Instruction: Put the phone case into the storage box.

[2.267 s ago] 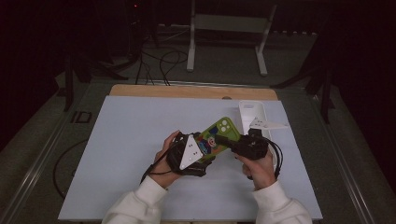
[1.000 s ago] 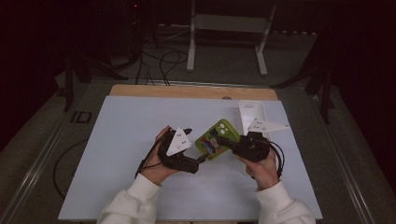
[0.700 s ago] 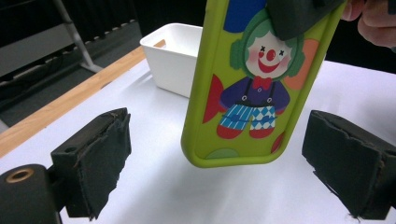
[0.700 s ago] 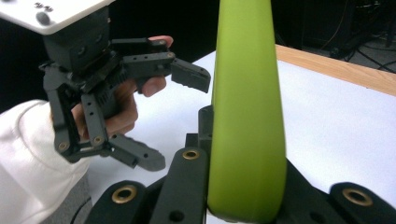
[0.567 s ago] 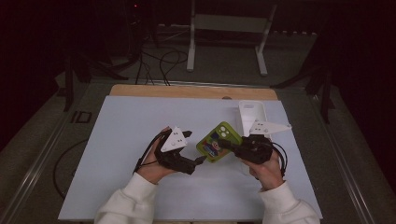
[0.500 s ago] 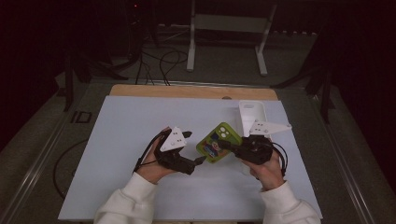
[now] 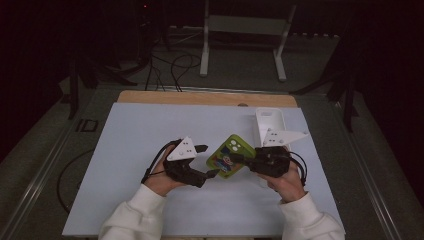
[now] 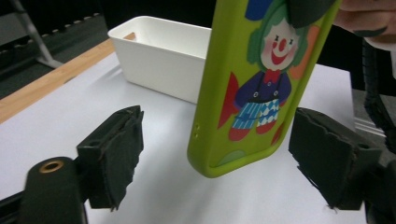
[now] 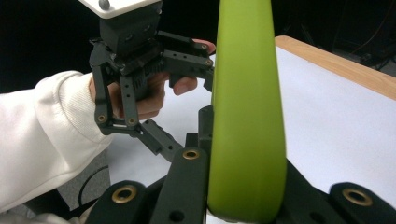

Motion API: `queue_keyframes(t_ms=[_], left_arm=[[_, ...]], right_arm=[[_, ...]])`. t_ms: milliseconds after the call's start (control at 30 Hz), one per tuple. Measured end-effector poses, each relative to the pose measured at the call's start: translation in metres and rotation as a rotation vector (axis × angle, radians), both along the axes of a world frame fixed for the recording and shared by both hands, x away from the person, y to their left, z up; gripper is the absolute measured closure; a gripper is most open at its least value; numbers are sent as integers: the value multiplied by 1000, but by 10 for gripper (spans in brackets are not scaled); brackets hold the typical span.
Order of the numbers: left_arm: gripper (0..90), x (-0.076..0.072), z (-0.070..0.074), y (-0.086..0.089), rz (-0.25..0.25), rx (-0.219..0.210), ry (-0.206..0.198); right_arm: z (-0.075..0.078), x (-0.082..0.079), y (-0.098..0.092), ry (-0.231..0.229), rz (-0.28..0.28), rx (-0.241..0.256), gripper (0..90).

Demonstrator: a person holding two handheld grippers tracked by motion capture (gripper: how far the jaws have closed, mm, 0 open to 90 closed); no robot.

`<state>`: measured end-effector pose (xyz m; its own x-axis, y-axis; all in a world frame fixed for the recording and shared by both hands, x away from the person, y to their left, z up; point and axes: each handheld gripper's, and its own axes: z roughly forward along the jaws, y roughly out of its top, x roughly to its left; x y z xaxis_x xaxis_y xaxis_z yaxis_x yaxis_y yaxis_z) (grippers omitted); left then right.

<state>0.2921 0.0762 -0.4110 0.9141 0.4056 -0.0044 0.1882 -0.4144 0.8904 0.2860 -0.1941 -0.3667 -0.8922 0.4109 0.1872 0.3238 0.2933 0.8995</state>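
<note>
**Handing the phone case across**

While the right gripper (image 7: 239, 159) pinches the green phone case (image 7: 227, 156) by one end, clear of the table (image 7: 130, 130), the left gripper (image 7: 207, 161) stands spread, its pads either side of the case's free end. Close squarely on the flat faces before the right lets go. The case's long axis runs from one claw towards the other, clown print facing the left gripper's camera; a white bin (image 8: 163, 56) sits beyond.

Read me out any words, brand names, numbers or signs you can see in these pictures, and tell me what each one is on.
None can be read.
The green phone case, clamped in the right gripper, bears a clown picture and no lettering.
The white bin, the white mat and the open left gripper show no print.
</note>
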Motion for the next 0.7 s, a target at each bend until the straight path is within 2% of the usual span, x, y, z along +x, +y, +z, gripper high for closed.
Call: queue_keyframes(t_ms=[367, 700], left_arm=[[349, -1, -4, -2, -95, -7, 37], [444, -3, -10, -4, -172, -7, 69]], right_arm=[[1, -1, 6, -7, 76, -25, 881], [3, -4, 9, -17, 148, -39, 882]])
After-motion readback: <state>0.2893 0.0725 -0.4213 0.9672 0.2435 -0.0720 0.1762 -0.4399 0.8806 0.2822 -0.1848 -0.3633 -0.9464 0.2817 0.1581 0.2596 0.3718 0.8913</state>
